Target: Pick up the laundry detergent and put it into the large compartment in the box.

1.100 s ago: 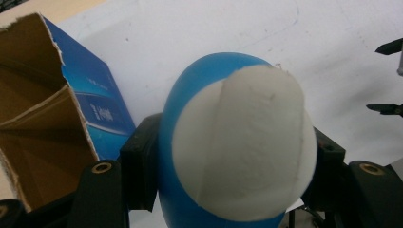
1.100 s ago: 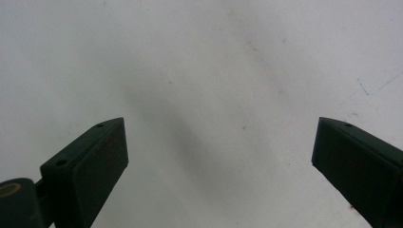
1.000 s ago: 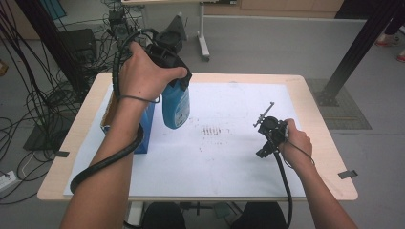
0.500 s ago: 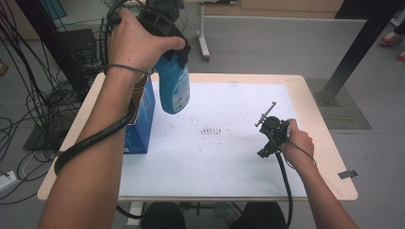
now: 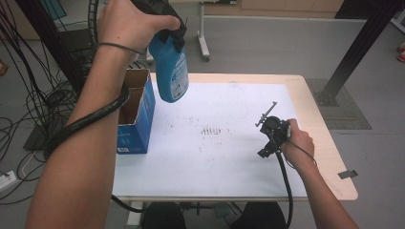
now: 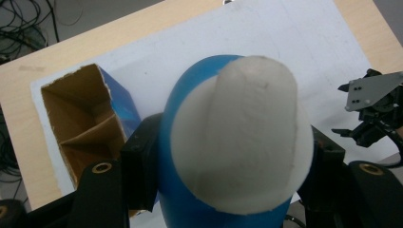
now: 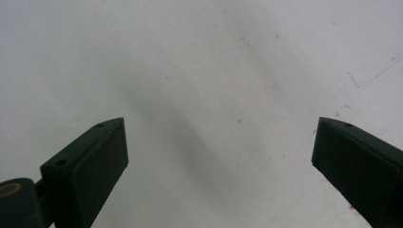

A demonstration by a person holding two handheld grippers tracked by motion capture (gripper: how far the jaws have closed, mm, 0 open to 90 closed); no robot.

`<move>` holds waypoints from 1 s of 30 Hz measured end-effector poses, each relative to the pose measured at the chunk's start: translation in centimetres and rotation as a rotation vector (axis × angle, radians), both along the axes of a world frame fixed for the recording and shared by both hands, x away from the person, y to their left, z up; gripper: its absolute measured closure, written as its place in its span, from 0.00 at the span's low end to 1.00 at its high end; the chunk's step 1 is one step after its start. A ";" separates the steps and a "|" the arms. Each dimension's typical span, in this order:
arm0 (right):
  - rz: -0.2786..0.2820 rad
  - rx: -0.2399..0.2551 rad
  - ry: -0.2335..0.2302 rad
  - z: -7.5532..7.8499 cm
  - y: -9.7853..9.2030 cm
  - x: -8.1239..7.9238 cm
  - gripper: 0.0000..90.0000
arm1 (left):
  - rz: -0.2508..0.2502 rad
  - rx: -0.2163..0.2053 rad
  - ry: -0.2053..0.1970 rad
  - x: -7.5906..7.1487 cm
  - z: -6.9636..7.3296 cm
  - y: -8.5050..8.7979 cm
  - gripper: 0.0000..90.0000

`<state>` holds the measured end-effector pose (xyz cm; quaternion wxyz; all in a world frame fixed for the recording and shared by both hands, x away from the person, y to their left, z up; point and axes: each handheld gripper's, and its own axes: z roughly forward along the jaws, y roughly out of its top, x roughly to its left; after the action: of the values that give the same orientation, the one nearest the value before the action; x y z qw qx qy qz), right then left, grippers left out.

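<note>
Box (image 5: 136,117): open-topped cardboard carton with blue sides, standing on the white sheet (image 5: 210,157) just below and to the outer side of the left gripper (image 5: 165,19). Its inner dividers are visible in the left gripper view (image 6: 76,137); the compartments in view look empty.

Left gripper: held high over the table's far left part, jaws pinching a blue bottle (image 5: 171,71) near its neck. The bottle hangs below the jaws, clear of the box rim and clear of the sheet. In the left gripper view the bottle's white cap (image 6: 242,137) sits between the two jaws (image 6: 228,171), pressed on both sides.

Right gripper (image 5: 273,136): resting low over the sheet, well apart from the bottle, jaws spread with nothing between them (image 7: 218,161).

Assessment: the step in hand appears to be carrying the bottle, lifted free of the box. The next move calls for travelling it inward over open sheet, lowering it upright, and releasing only once its base is seated. Risk: swing or slip at the neck grip.
</note>
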<state>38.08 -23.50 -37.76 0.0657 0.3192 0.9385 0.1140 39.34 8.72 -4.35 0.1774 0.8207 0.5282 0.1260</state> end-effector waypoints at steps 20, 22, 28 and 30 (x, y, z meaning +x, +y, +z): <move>0.008 -0.001 0.004 -0.1 0.2 0.0 0.05 | 0.177 -0.004 -0.006 0.6 -1.1 6.8 0.41; 0.009 -0.003 0.003 -0.1 0.2 0.0 0.05 | 0.199 -0.002 -0.006 0.6 -1.2 7.6 0.41; 0.013 -0.002 0.003 -0.1 0.3 0.1 0.05 | 0.258 -0.006 -0.001 0.7 -1.7 9.7 0.41; 0.015 -0.002 0.005 -0.1 0.4 0.1 0.05 | 0.277 -0.008 -0.001 0.7 -1.8 10.3 0.41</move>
<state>38.20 -23.13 -37.89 0.0627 0.3123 0.9412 0.1127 40.08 19.01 -6.10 0.1619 0.7393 0.6367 0.1476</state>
